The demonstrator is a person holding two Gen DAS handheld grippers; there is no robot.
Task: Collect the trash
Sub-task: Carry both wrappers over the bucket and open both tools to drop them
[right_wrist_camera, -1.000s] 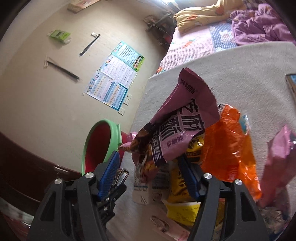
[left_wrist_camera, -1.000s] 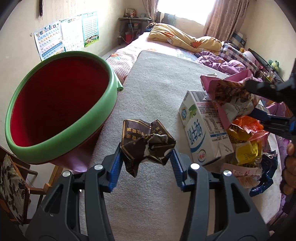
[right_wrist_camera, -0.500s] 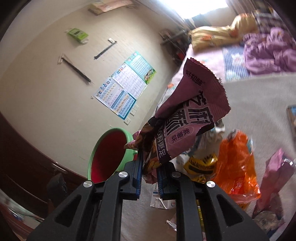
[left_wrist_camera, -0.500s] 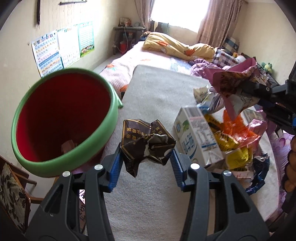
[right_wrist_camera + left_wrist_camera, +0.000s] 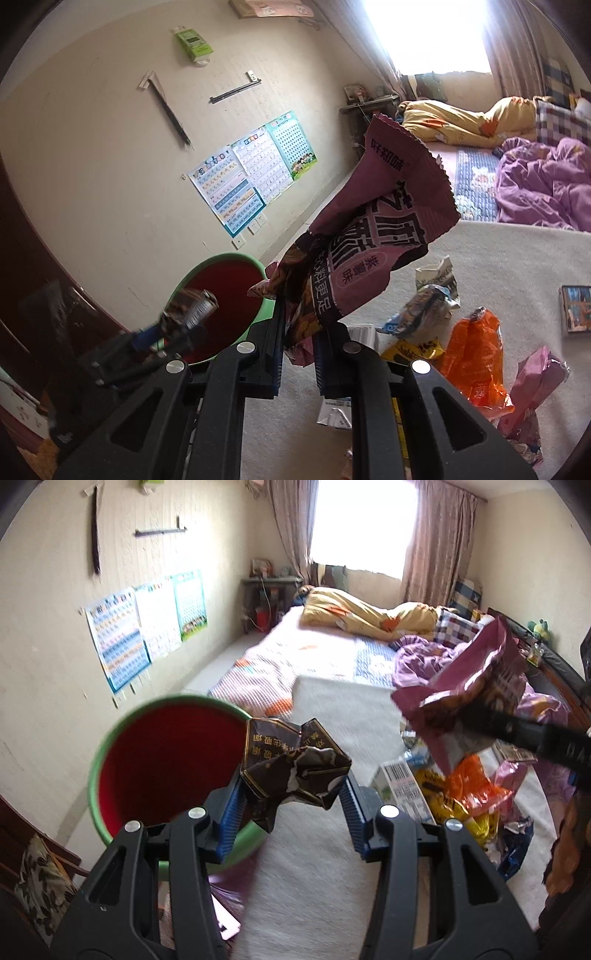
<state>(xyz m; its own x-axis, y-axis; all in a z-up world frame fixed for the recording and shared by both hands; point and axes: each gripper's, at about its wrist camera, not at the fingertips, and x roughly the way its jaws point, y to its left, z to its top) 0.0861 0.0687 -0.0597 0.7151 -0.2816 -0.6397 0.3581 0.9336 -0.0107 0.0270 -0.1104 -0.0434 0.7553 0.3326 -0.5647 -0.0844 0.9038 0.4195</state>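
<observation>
Between my left gripper (image 5: pixel 291 799) pads I pinch a crumpled dark wrapper (image 5: pixel 291 766), poised just right of the red bin (image 5: pixel 162 760). My right gripper (image 5: pixel 297 349) is clamped on a purple snack bag (image 5: pixel 376 236), the bin ahead-left. Neither is dropped yet. Beyond, an orange bag (image 5: pixel 474 354), a carton (image 5: pixel 404 788) and more wrappers lie uncollected on the blanket (image 5: pixel 517 266).

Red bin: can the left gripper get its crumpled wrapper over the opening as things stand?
Probably yes. The left gripper, shut on the crumpled wrapper, is already beside the bin, whose opening shows nothing across it. The right gripper with its purple bag is off to the side.
</observation>
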